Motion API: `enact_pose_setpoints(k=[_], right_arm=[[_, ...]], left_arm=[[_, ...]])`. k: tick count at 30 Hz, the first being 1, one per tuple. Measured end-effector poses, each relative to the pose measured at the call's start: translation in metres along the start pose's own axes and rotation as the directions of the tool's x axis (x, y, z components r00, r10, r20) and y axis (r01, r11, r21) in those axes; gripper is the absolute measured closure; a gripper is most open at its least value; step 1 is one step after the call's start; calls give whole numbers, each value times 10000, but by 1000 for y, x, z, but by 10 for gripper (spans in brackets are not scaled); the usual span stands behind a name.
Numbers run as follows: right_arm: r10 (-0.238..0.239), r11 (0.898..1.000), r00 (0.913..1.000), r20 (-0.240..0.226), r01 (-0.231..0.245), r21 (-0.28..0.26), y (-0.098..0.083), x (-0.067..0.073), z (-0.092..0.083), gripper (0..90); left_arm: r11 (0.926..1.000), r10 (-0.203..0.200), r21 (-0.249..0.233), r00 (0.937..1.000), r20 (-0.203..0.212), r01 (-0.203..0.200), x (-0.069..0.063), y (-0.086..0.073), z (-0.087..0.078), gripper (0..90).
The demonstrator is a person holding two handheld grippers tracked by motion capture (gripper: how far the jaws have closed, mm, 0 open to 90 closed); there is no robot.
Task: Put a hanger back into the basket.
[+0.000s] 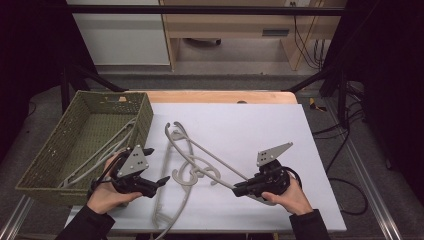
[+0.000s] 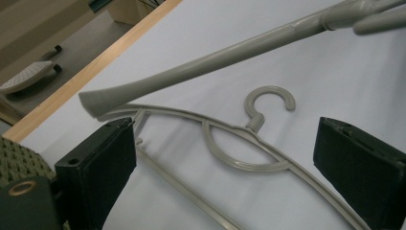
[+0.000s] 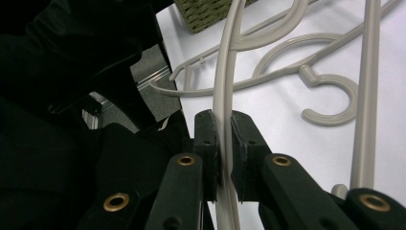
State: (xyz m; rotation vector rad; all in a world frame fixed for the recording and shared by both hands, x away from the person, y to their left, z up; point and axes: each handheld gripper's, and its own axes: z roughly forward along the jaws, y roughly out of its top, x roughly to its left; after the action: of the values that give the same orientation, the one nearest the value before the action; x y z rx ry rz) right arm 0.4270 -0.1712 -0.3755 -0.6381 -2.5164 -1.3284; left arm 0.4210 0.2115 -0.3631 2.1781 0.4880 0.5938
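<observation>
On the white table (image 1: 280, 130), several grey plastic hangers lie in a loose tangle near the middle, and a green woven basket (image 1: 45, 165) sits at the left edge with more hangers (image 1: 107, 145) inside it. The right gripper (image 1: 239, 190), held low at the front right, has its fingers (image 3: 207, 143) pressed shut on the thin arm of one hanger (image 1: 210, 156); in the right gripper view the grey bar (image 3: 225, 86) runs straight up between the two black pads, clamped on both sides. That held hanger stretches from the gripper leftward across the table, over the others.

The left gripper (image 1: 159, 184) sits just beside the basket's front corner, pointing toward the tangle. Its fingers (image 2: 103, 167) stand wide apart with nothing between them. In the left gripper view, a second hanger (image 2: 249, 143) lies flat on the table ahead of the open fingers, its hook (image 2: 269, 98) curling upward in the frame, while the end of the held hanger (image 2: 206, 64) crosses above it.
</observation>
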Motion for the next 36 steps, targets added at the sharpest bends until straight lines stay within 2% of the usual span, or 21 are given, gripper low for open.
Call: enact_pose_setpoints(k=[7,12,15,18,25,31,32,33,36], right_arm=[[-137,9997,9990,-420,145,206,-1,4,2,826],[-201,9995,9972,-726,216,211,-2,4,2,826],[-123,9996,9971,-754,142,251,-2,5,3,826],[-158,9992,9967,-794,187,359,-2,6,3,826],[-243,9988,9943,-1035,284,389,-3,6,4,825],[-196,9984,9928,-1185,257,504,-4,6,5,825],[-228,9980,9927,-1182,295,553,-4,6,5,824],[-222,9980,9926,-1192,292,567,-4,6,5,824],[-231,9979,9923,-1218,303,575,-5,5,4,824]], left_arm=[[9961,864,177,9960,213,-868,-7,10,13,108],[9856,1667,231,9855,327,-1675,-13,11,20,154],[9770,2105,314,9774,183,-2110,-15,11,23,197],[9702,2402,299,9707,99,-2403,-17,11,25,249],[9612,2736,342,9618,107,-2738,-15,9,29,409],[9437,3261,500,9450,250,-3269,-17,8,33,544],[9409,3338,521,9423,269,-3348,-18,8,33,553],[9349,3489,580,9367,294,-3501,-18,8,33,563],[9269,3686,608,9289,366,-3702,-19,7,33,593]])
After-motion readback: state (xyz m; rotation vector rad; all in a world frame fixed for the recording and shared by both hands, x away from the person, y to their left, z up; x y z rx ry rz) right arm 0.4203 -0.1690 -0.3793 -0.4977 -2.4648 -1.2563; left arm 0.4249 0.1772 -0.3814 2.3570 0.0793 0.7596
